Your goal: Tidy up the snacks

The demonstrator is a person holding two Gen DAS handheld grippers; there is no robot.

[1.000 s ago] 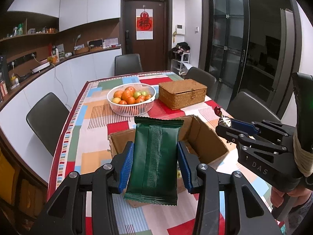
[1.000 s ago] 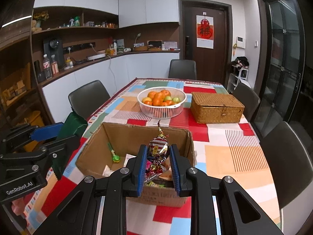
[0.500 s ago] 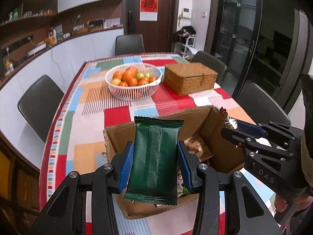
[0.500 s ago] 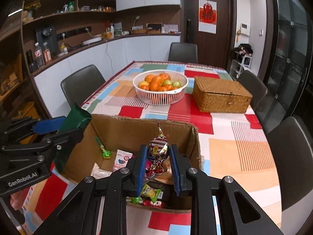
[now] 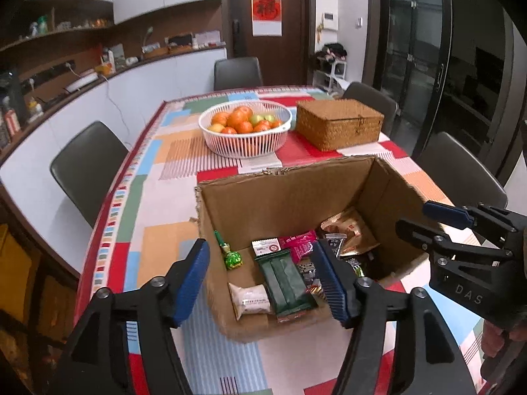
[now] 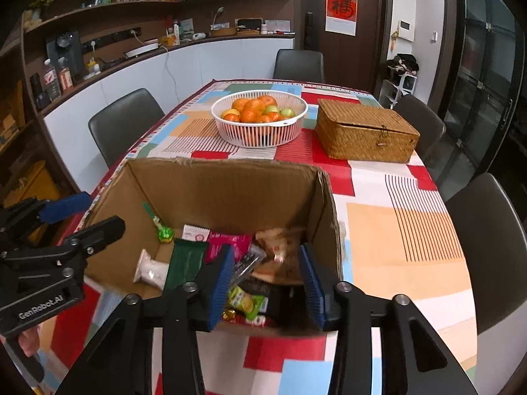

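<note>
My fingers hang released over the green packet, light, crinkly, best pinched edgewise.

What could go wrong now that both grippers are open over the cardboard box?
The left gripper and right gripper hang close together over the cardboard box, so they might collide. The left fingers sit low near the green packet and the box's near wall and could snag either one when pulled back.
</note>
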